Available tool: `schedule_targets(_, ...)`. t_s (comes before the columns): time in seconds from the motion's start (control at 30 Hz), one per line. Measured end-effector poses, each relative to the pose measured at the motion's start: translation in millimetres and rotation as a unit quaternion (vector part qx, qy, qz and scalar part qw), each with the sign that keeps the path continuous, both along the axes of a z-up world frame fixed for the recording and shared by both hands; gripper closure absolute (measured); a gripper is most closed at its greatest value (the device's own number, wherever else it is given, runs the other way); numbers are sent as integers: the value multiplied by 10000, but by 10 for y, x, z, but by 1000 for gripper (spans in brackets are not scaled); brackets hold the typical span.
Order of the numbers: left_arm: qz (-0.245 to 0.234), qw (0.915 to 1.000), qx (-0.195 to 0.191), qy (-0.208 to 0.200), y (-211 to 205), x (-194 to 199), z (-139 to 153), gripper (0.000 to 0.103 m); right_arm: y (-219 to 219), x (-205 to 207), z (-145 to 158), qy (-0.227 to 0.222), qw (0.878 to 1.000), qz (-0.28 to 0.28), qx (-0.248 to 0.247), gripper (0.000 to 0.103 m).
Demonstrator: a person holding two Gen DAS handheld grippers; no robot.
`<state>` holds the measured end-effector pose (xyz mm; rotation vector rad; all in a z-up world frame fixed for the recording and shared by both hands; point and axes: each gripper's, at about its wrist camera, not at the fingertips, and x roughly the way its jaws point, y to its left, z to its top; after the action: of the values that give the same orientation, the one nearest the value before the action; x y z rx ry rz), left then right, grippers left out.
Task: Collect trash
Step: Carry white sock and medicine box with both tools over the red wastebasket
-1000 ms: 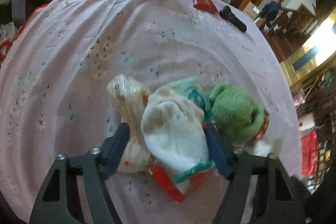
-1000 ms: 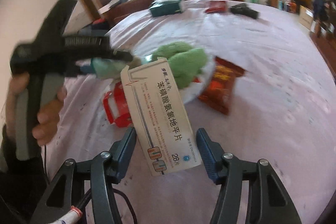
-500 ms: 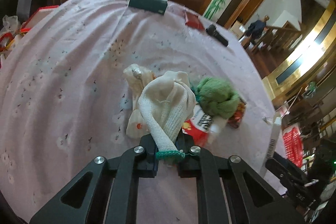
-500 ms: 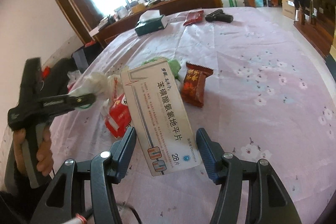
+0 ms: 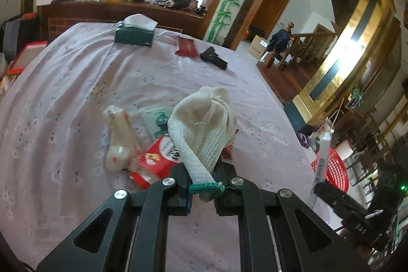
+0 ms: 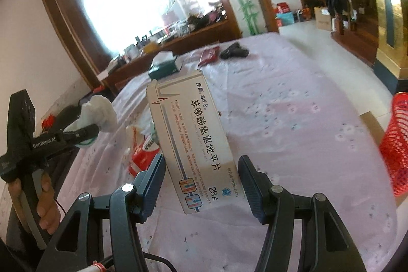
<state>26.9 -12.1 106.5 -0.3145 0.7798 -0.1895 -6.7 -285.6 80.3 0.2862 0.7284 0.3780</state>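
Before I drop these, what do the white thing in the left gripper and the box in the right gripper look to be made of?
The white sock in the left gripper looks like ribbed knit fabric, matte, with a green cuff; the knit rows show. The medicine box in the right gripper seems thin printed cardboard with a slightly glossy face: flat panels, crisp folded edges, printed text.

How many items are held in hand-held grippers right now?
2. A glove is pinched in the left hand-held gripper; a box sits in the right hand-held gripper.
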Motion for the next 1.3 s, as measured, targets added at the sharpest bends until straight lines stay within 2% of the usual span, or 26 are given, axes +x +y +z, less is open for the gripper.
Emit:
schedule_targets(0.27,-562,9978,-26,-345,-469,-231,306,92,-277,-337,337,-404,9982,-446,69,40)
schedule_targets(0.47,-1071,9922,-177,-608,-882,-329,517,92,-521,-580,527,-622,9945,-837,15,40)
schedule_targets(0.7,-1698,9836,-333,-517,-1537,-198,622,92,-990,-898,658,-769,9853,-1523,45,40)
schedule_targets(0.87,-1966,9782,-355,-565,-1920,-139,720,92,-1330,-1086,684,-762,9773,-1970,128,40)
schedule_targets(1.07,-2503,9652,-290,-699,-2500,-184,834,92,-1706,-1304,745,-774,9671,-2413,201,40)
schedule_targets(1.17,-2653,9611,-294,-709,-2672,-232,845,92,-1833,-1382,789,-839,9631,-2549,218,40)
schedule_targets(1.3,-2723,9597,-352,-596,-2786,-211,808,92,-1932,-1435,793,-853,9615,-2604,220,40)
